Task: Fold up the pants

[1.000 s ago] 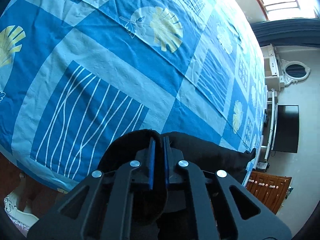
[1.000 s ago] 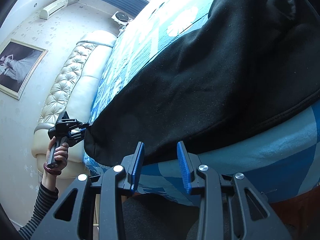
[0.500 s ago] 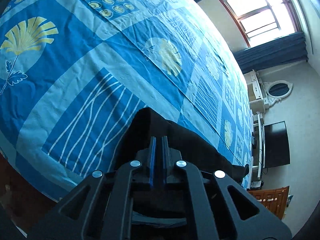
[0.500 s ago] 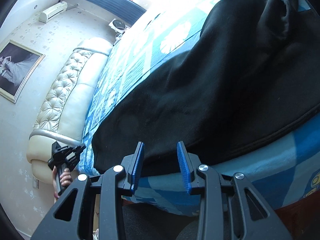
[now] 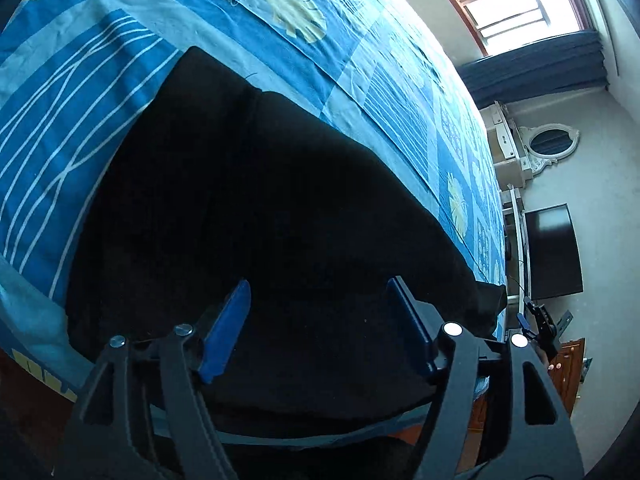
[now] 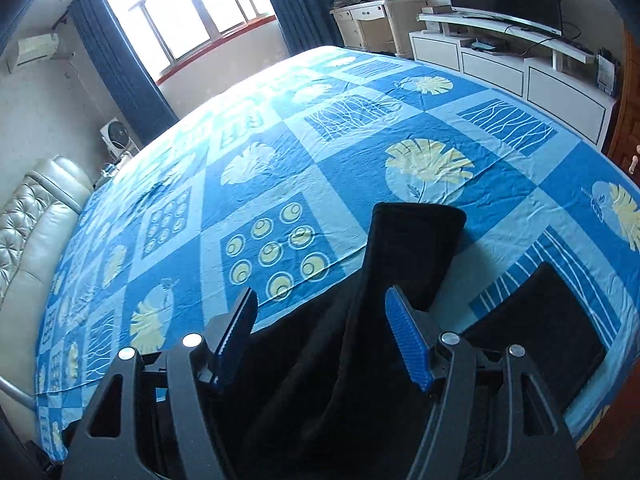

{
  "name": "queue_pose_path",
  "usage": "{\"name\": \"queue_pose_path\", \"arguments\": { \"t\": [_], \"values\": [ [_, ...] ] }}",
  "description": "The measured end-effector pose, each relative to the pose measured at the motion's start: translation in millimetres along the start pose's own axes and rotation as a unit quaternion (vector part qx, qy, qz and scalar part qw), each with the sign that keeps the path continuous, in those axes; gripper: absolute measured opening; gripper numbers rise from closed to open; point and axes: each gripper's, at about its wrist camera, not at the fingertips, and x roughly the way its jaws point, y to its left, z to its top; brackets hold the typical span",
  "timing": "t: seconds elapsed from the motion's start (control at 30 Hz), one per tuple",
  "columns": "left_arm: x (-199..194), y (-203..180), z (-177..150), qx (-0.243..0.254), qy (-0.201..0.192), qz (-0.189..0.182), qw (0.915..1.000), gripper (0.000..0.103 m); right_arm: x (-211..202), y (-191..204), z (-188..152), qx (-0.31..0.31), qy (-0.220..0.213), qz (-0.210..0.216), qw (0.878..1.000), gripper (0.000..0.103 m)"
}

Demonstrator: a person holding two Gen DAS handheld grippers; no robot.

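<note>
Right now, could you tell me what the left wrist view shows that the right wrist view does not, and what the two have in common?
Only the left wrist view shows the other hand-held gripper, small beyond the far end of the pants, and the pants as one broad dark mass.

Only the right wrist view shows the cream headboard, the wall air conditioner, and a separate black strip reaching out onto the sheet.

Both show the black pants on the blue patterned sheet, the window, the television, and an open hand-held gripper holding nothing.
</note>
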Motion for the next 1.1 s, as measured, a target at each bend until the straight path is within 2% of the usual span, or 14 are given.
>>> {"name": "queue_pose_path", "arguments": {
  "t": [0.07, 0.1, 0.13, 0.2, 0.23, 0.27, 0.33, 0.4, 0.47, 0.5, 0.63, 0.8, 0.9, 1.1],
  "values": [
    [0, -4, -4, 0.014, -0.008, 0.001, 0.9999, 0.079, 28, 1, 9, -0.031, 0.014, -0.053, 0.998, 0.065],
    [2, -9, -5, 0.03, -0.007, 0.015, 0.9994, 0.08, 40, 6, 13, -0.046, 0.018, -0.078, 0.996, 0.064],
    [5, -14, -6, 0.048, -0.006, 0.028, 0.9985, 0.086, 52, 8, 16, -0.059, 0.027, -0.102, 0.993, 0.063],
    [11, -24, -10, 0.082, -0.005, 0.034, 0.996, 0.1, 70, 7, 19, -0.068, 0.049, -0.142, 0.986, 0.052],
    [15, -28, -12, 0.097, -0.006, 0.049, 0.994, 0.101, 77, 5, 19, -0.069, 0.062, -0.149, 0.984, 0.05],
    [20, -33, -14, 0.112, -0.007, 0.074, 0.9909, 0.101, 81, 4, 17, -0.07, 0.074, -0.159, 0.982, 0.043],
    [31, -46, -20, 0.156, -0.005, 0.128, 0.9793, 0.101, 87, -4, 15, -0.065, 0.088, -0.164, 0.98, 0.029],
    [44, -60, -26, 0.201, 0.005, 0.189, 0.9612, 0.101, 83, -15, 12, -0.049, 0.089, -0.15, 0.983, 0.012],
    [52, -68, -28, 0.223, 0.009, 0.228, 0.9476, 0.101, 71, -22, 12, -0.04, 0.077, -0.126, 0.988, 0.009],
    [52, -69, -27, 0.221, 0.008, 0.231, 0.9476, 0.101, 60, -27, 11, -0.031, 0.065, -0.11, 0.991, 0.008],
    [35, -60, -23, 0.182, -0.017, 0.197, 0.9632, 0.101, -7, -52, 10, 0.002, 0.0, -0.04, 0.999, 0.008],
    [25, -58, -35, 0.214, -0.018, 0.212, 0.9534, 0.101, -67, -118, -9, 0.068, -0.047, 0.016, 0.996, 0.007],
    [26, -59, -39, 0.218, -0.017, 0.221, 0.9504, 0.101, -72, -166, -30, 0.123, -0.04, 0.03, 0.991, 0.007],
    [24, -61, -39, 0.193, -0.026, 0.215, 0.9572, 0.101, -37, -236, -88, 0.236, 0.008, 0.075, 0.969, 0.006]
  ]
}}
